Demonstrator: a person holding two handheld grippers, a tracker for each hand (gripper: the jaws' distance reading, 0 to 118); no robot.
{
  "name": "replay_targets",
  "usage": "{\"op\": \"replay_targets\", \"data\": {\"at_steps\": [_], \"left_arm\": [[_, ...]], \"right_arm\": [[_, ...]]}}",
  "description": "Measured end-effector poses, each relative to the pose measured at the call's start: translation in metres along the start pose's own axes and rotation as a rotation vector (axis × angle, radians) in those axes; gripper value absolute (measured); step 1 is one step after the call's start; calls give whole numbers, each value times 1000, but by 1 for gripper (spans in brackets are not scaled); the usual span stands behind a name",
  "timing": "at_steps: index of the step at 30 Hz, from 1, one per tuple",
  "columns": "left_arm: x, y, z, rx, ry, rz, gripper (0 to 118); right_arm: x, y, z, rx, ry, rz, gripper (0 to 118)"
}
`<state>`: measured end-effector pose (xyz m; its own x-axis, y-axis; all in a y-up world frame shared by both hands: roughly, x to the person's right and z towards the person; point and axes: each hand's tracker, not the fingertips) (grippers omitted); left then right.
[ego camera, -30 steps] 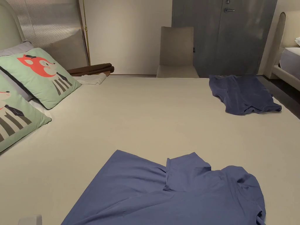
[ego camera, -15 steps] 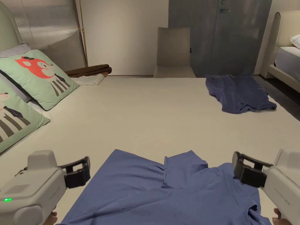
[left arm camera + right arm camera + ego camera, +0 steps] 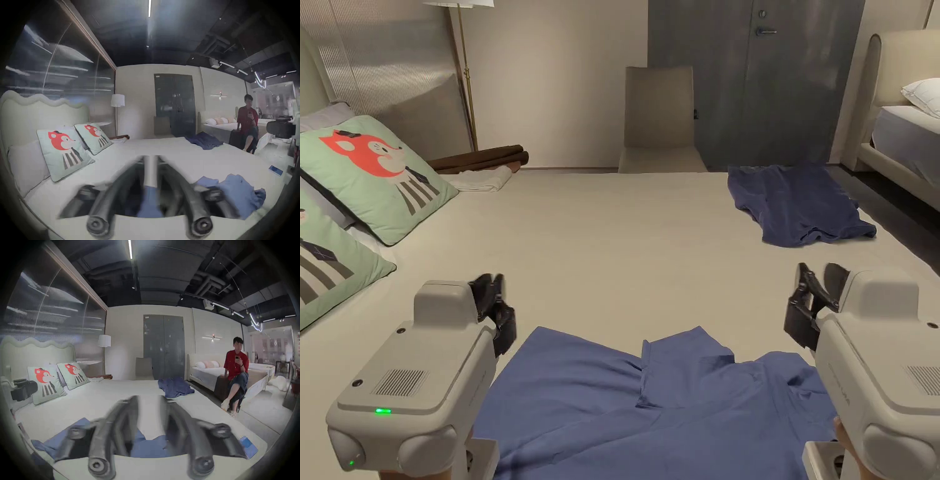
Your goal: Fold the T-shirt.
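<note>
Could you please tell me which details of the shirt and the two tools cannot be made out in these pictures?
- The near T-shirt: its lower part is cut off by the bottom edge of the head view, and the tool bodies cover its sides.
- Left tool: motion blur smears the jaws in its own view; a narrow gap shows between them.
- Right tool: also blurred, though its jaws stand apart.
- Far dark blue shirt: too crumpled to tell its layout.
</note>
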<state>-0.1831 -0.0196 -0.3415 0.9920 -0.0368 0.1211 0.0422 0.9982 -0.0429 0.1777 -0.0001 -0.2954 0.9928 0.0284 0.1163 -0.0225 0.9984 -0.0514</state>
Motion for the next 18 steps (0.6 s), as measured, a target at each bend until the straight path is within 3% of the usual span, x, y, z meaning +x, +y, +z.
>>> {"op": "replay_targets", "data": {"at_steps": [7, 18], "left_arm": [[-9, 1, -6, -59, -21, 10, 0], [-63, -48, 3, -453, 14, -19, 0]], "right_arm": [[-2, 0, 0, 16, 6, 26, 0], [-10, -7, -7, -25, 59, 46, 0]]}}
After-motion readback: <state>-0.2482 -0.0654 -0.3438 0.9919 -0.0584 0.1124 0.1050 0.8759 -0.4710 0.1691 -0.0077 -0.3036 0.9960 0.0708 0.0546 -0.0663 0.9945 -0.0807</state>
